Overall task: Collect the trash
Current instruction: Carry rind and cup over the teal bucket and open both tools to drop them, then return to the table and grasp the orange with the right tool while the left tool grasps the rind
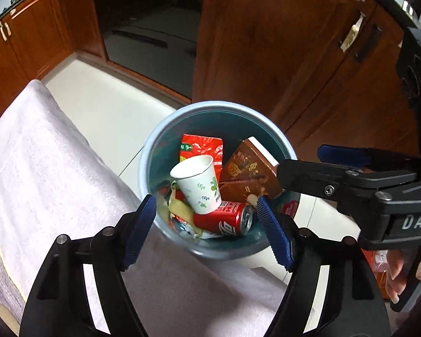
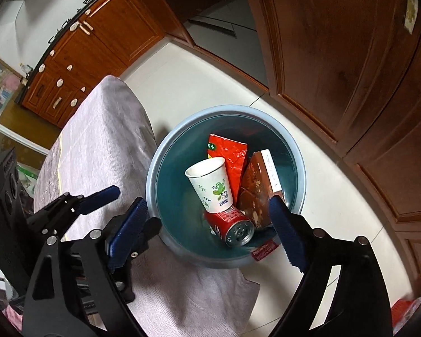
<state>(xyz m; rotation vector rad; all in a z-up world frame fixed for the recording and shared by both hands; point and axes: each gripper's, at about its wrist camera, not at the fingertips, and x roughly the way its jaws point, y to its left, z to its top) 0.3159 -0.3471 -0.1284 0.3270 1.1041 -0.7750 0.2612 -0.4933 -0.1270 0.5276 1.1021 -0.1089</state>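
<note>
A light blue bin [image 1: 154,146] [image 2: 154,168] stands on the pale floor against the cloth-covered table. Inside it lie a white paper cup [image 1: 199,182] [image 2: 210,182] with green leaf print, a red drink can [image 1: 224,220] [image 2: 233,224], a red packet [image 1: 202,148] [image 2: 230,154], a brown box [image 1: 247,174] [image 2: 258,188] and some crumpled wrappers [image 1: 176,210]. My left gripper [image 1: 205,200] hangs open over the bin's near side, nothing between its blue pads. My right gripper [image 2: 207,203] [image 1: 308,163] is open and empty above the bin too.
The table under a pale cloth [image 1: 42,168] [image 2: 98,140] fills the left and near side. Brown wooden cabinet doors [image 1: 280,42] [image 2: 350,70] rise behind and right of the bin. A hand [image 1: 407,275] grips the right tool's handle. White floor tiles [image 2: 336,196] surround the bin.
</note>
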